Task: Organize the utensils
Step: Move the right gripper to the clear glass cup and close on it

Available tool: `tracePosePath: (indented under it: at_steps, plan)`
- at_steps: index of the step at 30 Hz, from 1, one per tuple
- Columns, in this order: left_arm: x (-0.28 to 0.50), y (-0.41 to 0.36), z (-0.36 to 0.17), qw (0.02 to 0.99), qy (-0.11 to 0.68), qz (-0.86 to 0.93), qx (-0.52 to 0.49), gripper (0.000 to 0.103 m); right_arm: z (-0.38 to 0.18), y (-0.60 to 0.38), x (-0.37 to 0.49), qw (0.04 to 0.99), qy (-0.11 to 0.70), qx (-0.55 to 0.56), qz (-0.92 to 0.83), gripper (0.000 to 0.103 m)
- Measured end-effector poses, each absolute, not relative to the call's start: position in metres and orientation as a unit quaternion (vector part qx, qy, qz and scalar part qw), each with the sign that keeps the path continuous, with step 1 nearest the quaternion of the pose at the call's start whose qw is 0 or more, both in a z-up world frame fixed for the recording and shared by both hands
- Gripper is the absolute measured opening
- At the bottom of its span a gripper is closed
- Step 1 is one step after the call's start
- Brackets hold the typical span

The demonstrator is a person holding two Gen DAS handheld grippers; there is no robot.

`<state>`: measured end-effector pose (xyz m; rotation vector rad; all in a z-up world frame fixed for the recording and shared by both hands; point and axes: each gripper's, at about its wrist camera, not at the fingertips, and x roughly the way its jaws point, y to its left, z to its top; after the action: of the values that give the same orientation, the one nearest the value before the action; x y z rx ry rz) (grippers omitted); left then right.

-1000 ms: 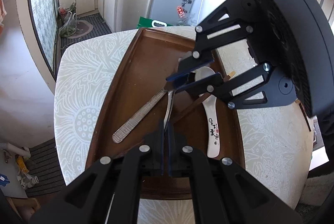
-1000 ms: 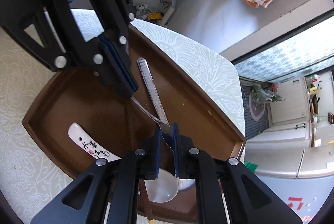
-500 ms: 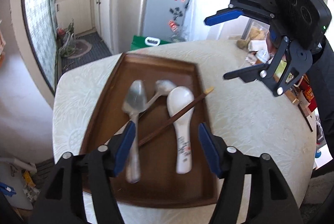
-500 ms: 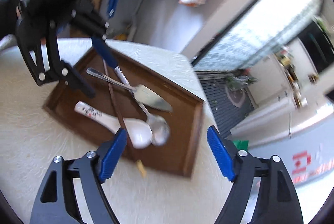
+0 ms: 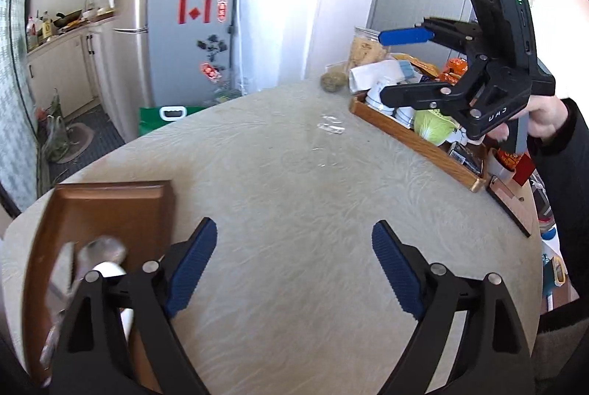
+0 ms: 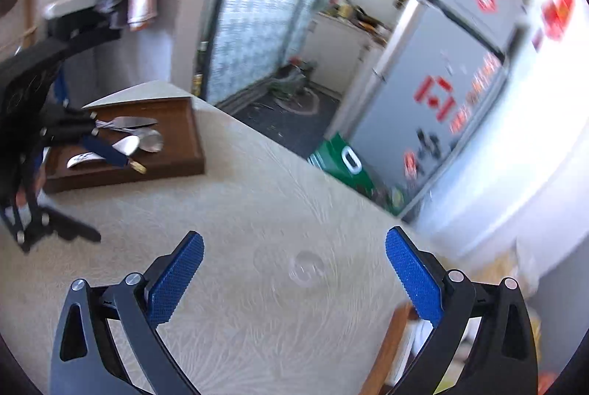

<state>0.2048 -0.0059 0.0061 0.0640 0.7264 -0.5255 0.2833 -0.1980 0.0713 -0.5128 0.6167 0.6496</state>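
Where the pale patterned table (image 5: 294,174) ends, a grey fridge (image 5: 184,27) stands.

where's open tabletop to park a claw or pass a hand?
Widest bare stretch: the cream patterned tablecloth between the dark brown wooden tray holding the utensils and the lighter wooden tray packed with cups and packets. Both open claws, left claw and right claw, hover over it. Crowded: both trays and the table edge beyond the lighter one.
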Motion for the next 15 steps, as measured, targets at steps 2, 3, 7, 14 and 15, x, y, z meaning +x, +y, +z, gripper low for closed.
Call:
tracePosePath:
  at_steps: [2,3,7,14,15]
  plan:
    - [0.217,-0.022,0.000,0.900,0.351,-0.257,0.032,0.089,0.059,-0.214,0.294,0.876,0.312,-0.215,0.298,0.100]
    - [0.225,-0.029,-0.004,0.900,0.350,-0.256,0.033,0.089,0.052,-0.219,0.300,0.878,0.323,-0.200,0.292,0.100]
    - [0.251,-0.058,-0.014,0.897,0.350,-0.268,0.039,0.089,0.033,-0.230,0.308,0.878,0.332,-0.184,0.291,0.095]
    - [0.281,-0.097,-0.032,0.883,0.366,-0.290,0.046,0.089,0.005,-0.227,0.328,0.869,0.365,-0.155,0.296,0.077]
    - [0.286,-0.098,-0.035,0.882,0.369,-0.291,0.037,0.089,0.002,-0.226,0.330,0.867,0.369,-0.156,0.298,0.073]
